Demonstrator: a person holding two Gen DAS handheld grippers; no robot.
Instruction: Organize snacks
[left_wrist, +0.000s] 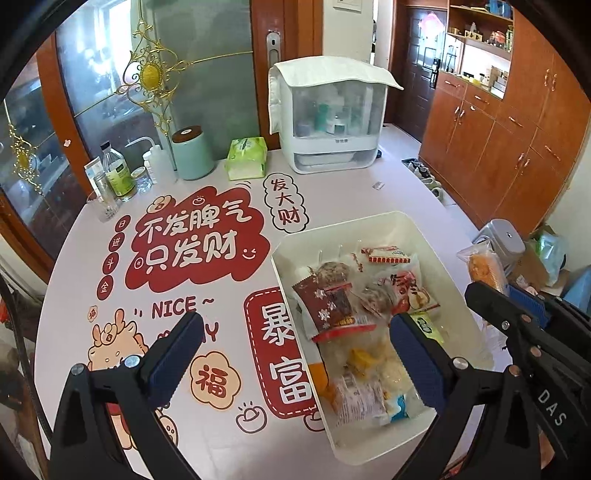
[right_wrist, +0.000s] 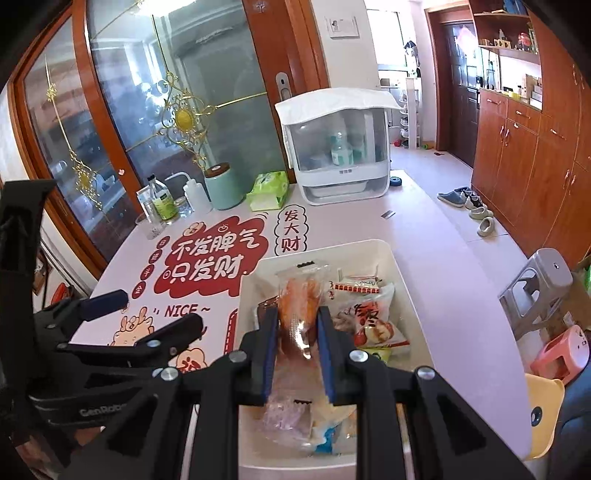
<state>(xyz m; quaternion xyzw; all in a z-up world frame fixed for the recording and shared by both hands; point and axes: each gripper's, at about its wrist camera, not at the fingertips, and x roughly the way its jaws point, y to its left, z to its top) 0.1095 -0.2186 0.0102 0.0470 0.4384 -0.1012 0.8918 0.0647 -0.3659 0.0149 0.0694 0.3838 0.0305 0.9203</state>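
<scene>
A white tray (left_wrist: 373, 225) (right_wrist: 373, 254) on the printed tablecloth holds several wrapped snacks, among them a dark red packet (left_wrist: 328, 299) and a white and red packet (right_wrist: 373, 325). My left gripper (left_wrist: 295, 354) hangs open over the tray's left rim, one finger above the cloth, the other above the snacks, nothing between them. It shows at the left of the right wrist view as the left gripper (right_wrist: 147, 314). My right gripper (right_wrist: 298, 332) is shut on a clear packet of orange snack (right_wrist: 297, 302) held above the tray. In the left wrist view the right gripper (left_wrist: 495, 291) is right of the tray with the orange packet (left_wrist: 480, 267).
At the table's far side stand a covered white storage box (left_wrist: 332, 125), a green tissue pack (left_wrist: 246, 157), a mint canister (left_wrist: 192, 153), bottles (left_wrist: 118, 173) and a glass (left_wrist: 103, 206). Right of the table are a grey stool (right_wrist: 543, 291), a pink stool (right_wrist: 565, 350) and shoes (right_wrist: 469, 203).
</scene>
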